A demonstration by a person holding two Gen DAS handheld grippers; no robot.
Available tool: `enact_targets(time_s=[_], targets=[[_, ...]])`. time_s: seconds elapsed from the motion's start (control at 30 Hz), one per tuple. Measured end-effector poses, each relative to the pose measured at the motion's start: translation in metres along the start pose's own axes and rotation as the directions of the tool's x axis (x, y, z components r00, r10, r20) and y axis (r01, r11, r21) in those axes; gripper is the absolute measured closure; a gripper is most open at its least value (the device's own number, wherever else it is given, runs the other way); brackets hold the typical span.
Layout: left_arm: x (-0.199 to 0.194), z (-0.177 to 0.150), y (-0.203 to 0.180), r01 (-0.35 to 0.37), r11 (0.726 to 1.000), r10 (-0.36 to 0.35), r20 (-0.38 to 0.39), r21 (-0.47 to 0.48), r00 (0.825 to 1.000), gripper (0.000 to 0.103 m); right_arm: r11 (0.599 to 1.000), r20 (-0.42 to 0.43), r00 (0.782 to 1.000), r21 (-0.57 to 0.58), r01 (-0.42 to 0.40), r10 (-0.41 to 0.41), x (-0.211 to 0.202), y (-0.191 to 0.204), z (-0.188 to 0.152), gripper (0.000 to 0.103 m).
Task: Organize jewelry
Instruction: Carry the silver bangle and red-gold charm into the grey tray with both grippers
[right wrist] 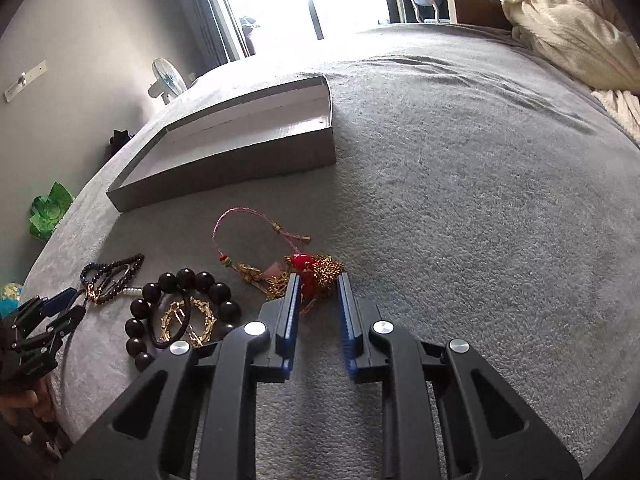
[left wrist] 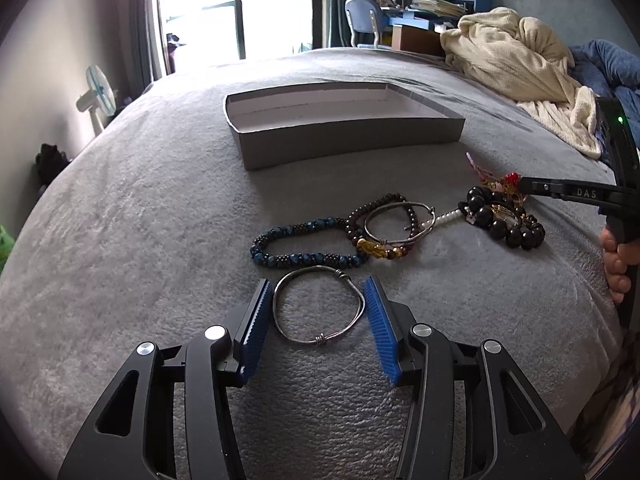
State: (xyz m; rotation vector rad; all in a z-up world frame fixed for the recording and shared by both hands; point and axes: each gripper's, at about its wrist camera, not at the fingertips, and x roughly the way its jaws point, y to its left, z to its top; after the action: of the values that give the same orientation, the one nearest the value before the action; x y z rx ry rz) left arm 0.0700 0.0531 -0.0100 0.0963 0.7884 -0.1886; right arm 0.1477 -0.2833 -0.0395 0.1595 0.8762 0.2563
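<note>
A silver wire bangle (left wrist: 320, 307) lies on the grey blanket between the open fingers of my left gripper (left wrist: 319, 283). Beyond it lie a blue bead bracelet (left wrist: 304, 249), a dark bead bracelet with a gold charm (left wrist: 374, 247) and a second silver bangle (left wrist: 400, 220). A black bead bracelet (right wrist: 180, 304) rings gold chain pieces (right wrist: 188, 320). My right gripper (right wrist: 319, 280) is open, its fingers on either side of a red-bead and gold chain piece (right wrist: 316, 270). A pink cord bracelet (right wrist: 240, 224) lies just beyond. An open grey box (left wrist: 344, 136) stands further back; it also shows in the right wrist view (right wrist: 240, 164).
A cream blanket (left wrist: 516, 60) is heaped at the bed's far right. A fan (left wrist: 98, 94) stands off the bed's left side. A desk with a chair (left wrist: 366, 20) is behind the bed. Bare grey blanket (right wrist: 480, 200) lies right of the box.
</note>
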Motion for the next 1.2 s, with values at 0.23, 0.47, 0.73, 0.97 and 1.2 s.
enact_targets(time_s=[0.23,0.47,0.73,0.97,1.2], targets=[[-0.003,-0.004,-0.005,-0.004,1.000,0.004,0.013,0.019,1.000,0.055,1.000,-0.013,1.000,-0.003,0.002,-0.002,0.006,0.001,0.005,0.059],[-0.009,-0.004,-0.005,0.009,1.000,-0.009,0.039,0.011,0.999,0.055,0.999,0.003,1.000,-0.024,-0.025,0.025,0.005,0.004,0.005,0.086],[-0.021,0.005,-0.001,0.010,1.000,-0.010,0.073,0.006,0.997,0.055,0.998,0.081,0.995,-0.015,-0.059,0.060,-0.021,0.002,0.012,0.087],[-0.030,0.019,0.005,0.009,1.000,-0.009,0.101,0.003,0.995,0.055,0.995,0.139,0.986,0.021,-0.098,0.094,-0.044,-0.010,0.031,0.087],[-0.029,0.033,0.012,0.006,1.000,-0.006,0.110,-0.004,0.994,0.055,0.991,0.166,0.980,0.054,-0.121,0.111,-0.049,-0.021,0.046,0.088]])
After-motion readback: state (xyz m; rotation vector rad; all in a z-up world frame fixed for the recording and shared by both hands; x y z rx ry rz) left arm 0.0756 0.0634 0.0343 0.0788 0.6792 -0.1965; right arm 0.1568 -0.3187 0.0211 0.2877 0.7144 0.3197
